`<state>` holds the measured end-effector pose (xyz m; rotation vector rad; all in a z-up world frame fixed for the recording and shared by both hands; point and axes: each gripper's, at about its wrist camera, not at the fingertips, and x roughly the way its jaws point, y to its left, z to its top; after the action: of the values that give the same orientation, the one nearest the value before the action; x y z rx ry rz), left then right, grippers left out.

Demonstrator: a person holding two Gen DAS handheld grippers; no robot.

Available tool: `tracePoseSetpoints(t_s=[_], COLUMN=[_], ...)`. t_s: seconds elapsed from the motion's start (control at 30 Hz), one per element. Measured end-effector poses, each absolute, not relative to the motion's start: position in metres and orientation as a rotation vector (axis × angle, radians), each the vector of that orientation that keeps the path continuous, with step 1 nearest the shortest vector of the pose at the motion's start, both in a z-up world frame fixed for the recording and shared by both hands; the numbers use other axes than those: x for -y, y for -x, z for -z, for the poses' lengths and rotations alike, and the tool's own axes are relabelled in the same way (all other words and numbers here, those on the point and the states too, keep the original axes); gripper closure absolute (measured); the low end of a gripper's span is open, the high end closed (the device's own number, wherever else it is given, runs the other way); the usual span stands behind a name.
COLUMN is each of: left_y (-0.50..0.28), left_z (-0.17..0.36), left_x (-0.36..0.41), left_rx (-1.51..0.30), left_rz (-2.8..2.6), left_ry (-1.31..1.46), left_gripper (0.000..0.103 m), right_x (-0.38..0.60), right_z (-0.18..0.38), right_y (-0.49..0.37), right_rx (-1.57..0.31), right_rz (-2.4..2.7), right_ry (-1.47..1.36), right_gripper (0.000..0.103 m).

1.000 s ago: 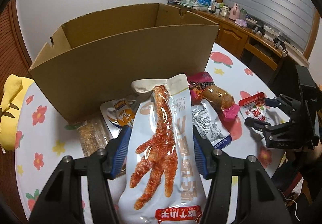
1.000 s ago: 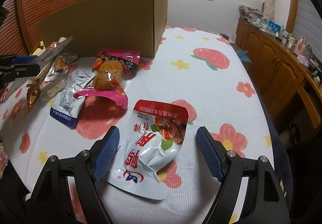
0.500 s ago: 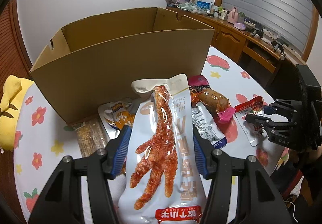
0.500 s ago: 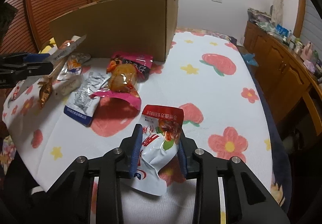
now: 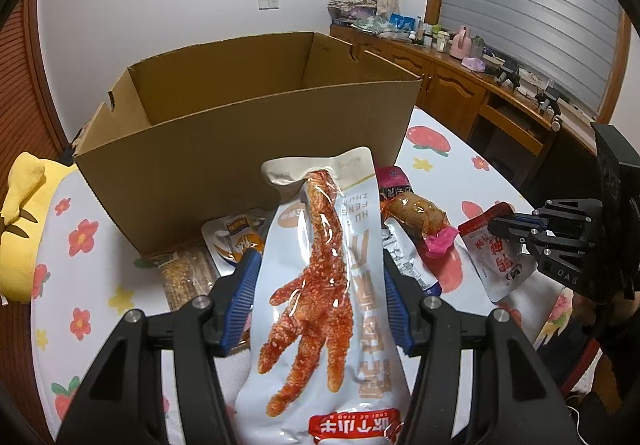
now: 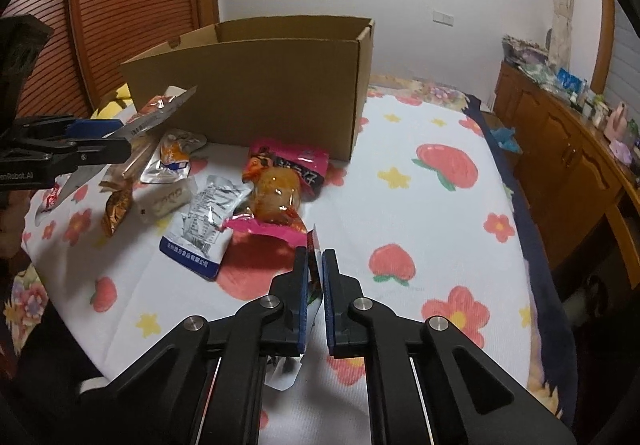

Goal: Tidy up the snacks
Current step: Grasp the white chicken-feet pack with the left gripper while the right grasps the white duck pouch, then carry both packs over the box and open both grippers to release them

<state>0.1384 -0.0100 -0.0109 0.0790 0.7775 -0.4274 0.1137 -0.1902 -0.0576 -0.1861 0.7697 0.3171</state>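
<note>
The left gripper (image 5: 318,285) holds a long white chicken-foot packet (image 5: 324,285) between its blue pads; the pads press on both edges of the packet, and the packet stands out past the fingertips toward the far side. The right gripper (image 6: 315,265) has just been closing, and its jaws are now almost together, clamped on a thin red-and-white pouch (image 5: 496,257) that sits edge-on between the pads, lifted from the flowered tablecloth (image 6: 420,205). Farther on the cloth lie a silver packet (image 6: 208,217) and a pink-wrapped snack (image 6: 280,189), touching each other. To their left are more small packets. Behind them, at the far side, stands the open cardboard box (image 6: 260,85).
</note>
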Motion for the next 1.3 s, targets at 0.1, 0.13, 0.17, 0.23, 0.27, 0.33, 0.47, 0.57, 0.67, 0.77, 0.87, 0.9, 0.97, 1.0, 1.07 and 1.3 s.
tracePoseSetpoints(t_s=[0.1, 0.13, 0.17, 0.23, 0.27, 0.33, 0.47, 0.57, 0.67, 0.77, 0.87, 0.9, 0.97, 1.0, 1.07, 1.3], left_y=[-0.135, -0.133, -0.132, -0.130, -0.129, -0.129, -0.131, -0.138, -0.149, -0.165, -0.185, -0.190, -0.205, -0.211, -0.223, -0.274], left_z=[0.004, 0.000, -0.003, -0.010, -0.015, -0.023, -0.045, -0.058, -0.070, -0.080, -0.089, -0.090, -0.093, -0.094, -0.095, -0.090], left_x=[0.007, 0.007, 0.006, 0.005, 0.005, 0.007, 0.008, 0.007, 0.005, 0.003, -0.002, -0.002, -0.005, -0.005, -0.008, -0.018], left_rx=[-0.762, -0.753, -0.744, -0.728, -0.719, -0.704, -0.663, -0.642, -0.626, -0.615, -0.614, -0.615, -0.619, -0.622, -0.622, -0.652], left_rz=[0.432, 0.434, 0.436, 0.440, 0.441, 0.445, 0.451, 0.452, 0.444, 0.430, 0.415, 0.409, 0.389, 0.383, 0.371, 0.330], left_ry=[-0.072, -0.070, -0.068, -0.062, -0.061, -0.059, -0.054, -0.054, -0.061, -0.067, -0.067, -0.071, -0.080, -0.082, -0.085, -0.092], left_gripper=[0.046, 0.046, 0.046, 0.046, 0.046, 0.046, 0.046, 0.046, 0.046, 0.046, 0.046, 0.046, 0.046, 0.046, 0.046, 0.045], right_x=[0.189, 0.188, 0.189, 0.189, 0.188, 0.187, 0.180, 0.173, 0.164, 0.153, 0.141, 0.138, 0.131, 0.128, 0.121, 0.107], right_z=[0.051, 0.047, 0.043, 0.035, 0.029, 0.018, -0.010, -0.032, -0.052, -0.068, -0.081, -0.084, -0.087, -0.088, -0.090, -0.088], right_y=[-0.112, -0.111, -0.111, -0.110, -0.109, -0.108, -0.109, -0.116, -0.126, -0.140, -0.155, -0.161, -0.173, -0.180, -0.192, -0.235], right_rx=[-0.754, -0.744, -0.737, -0.721, -0.706, -0.684, -0.624, -0.582, -0.545, -0.517, -0.496, -0.492, -0.489, -0.490, -0.491, -0.515], right_rz=[-0.318, -0.318, -0.319, -0.322, -0.323, -0.327, -0.340, -0.357, -0.372, -0.393, -0.412, -0.418, -0.433, -0.440, -0.455, -0.477], right_ry=[0.198, 0.201, 0.201, 0.202, 0.205, 0.214, 0.238, 0.253, 0.269, 0.279, 0.293, 0.295, 0.299, 0.300, 0.304, 0.319], right_gripper=[0.100, 0.100, 0.100, 0.100, 0.100, 0.100, 0.100, 0.100, 0.100, 0.100, 0.100, 0.100, 0.100, 0.100, 0.100, 0.100])
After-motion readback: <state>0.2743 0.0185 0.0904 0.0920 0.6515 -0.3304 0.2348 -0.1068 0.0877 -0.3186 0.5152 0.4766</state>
